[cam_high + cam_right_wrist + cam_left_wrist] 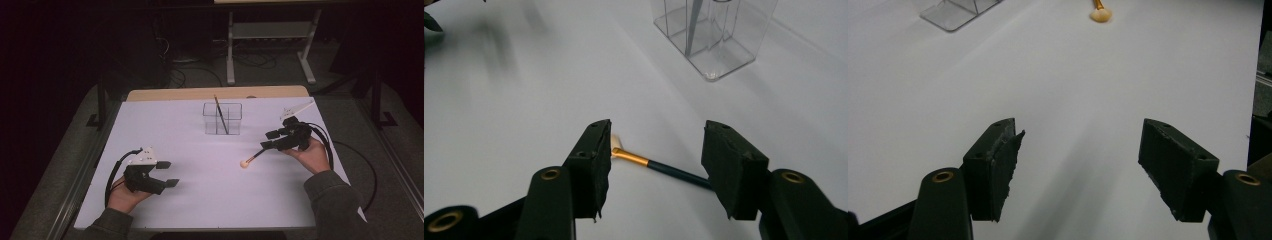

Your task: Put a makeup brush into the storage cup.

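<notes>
Your right gripper (266,139) hovers over the brush (659,166), which lies flat on the white table (200,190), well in front of the clear holder (222,119). In the right gripper view its jaws stand spread to either side of the dark handle and do not press on it; the pale tip hides behind one jaw. A pencil (220,114) already leans inside the holder. By the look of it, you are at the pick-up step. Next, lower the jaws so the handle sits squarely between the pads, then close on it, keeping clear of the gold collar. Your left gripper (166,173) rests near the table's front edge, jaws spread and holding nothing.
</notes>
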